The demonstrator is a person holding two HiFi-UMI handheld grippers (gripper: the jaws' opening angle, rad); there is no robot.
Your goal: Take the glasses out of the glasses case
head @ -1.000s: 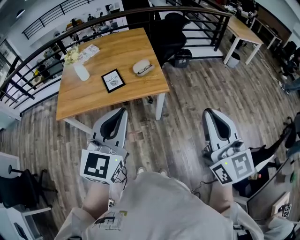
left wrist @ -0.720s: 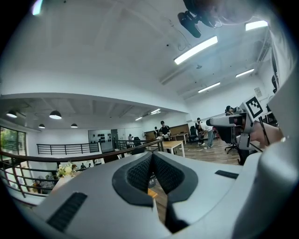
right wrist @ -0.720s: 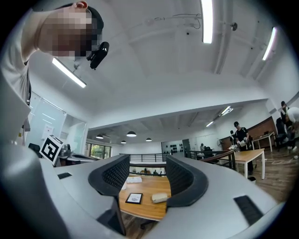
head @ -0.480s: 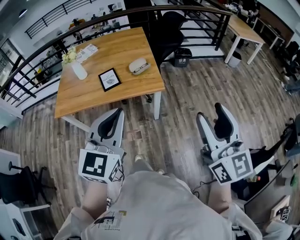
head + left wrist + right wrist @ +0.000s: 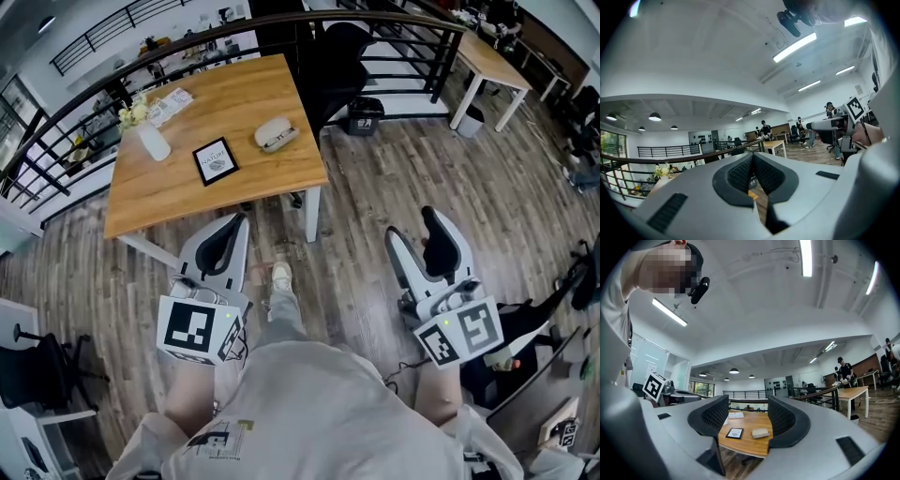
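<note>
- Two grippers show together only in the head view: the left gripper (image 5: 239, 225) and the right gripper (image 5: 412, 227) hang over the wood floor (image 5: 375, 206), both short of the near edge of the table (image 5: 244, 103).
- From that same view we get the layout. The glasses case (image 5: 276, 134) lies close to the table's right edge, about midway along it. The picture frame (image 5: 215, 160) lies left of it, toward the near edge, and the vase (image 5: 153, 141) stands by the left edge.
- In the right gripper view we look along jaws that stand wide apart, with nothing between the pads. Far beyond them, the glasses case (image 5: 760, 432) appears in the gap, resting on the table just right of the picture frame.
- In the left gripper view we see jaws pressed together at the tips, holding nothing. They cover most of the table, so we make out only the flowers (image 5: 661, 171) at the left behind the railing (image 5: 670, 159). The right gripper's marker cube (image 5: 855, 108) shows off to the right.
- Relative to the grippers, the glasses case lies ahead of both and between their two lines. It is well apart from each, and neither touches it.
- At this size we cannot tell whether the lid is up.
</note>
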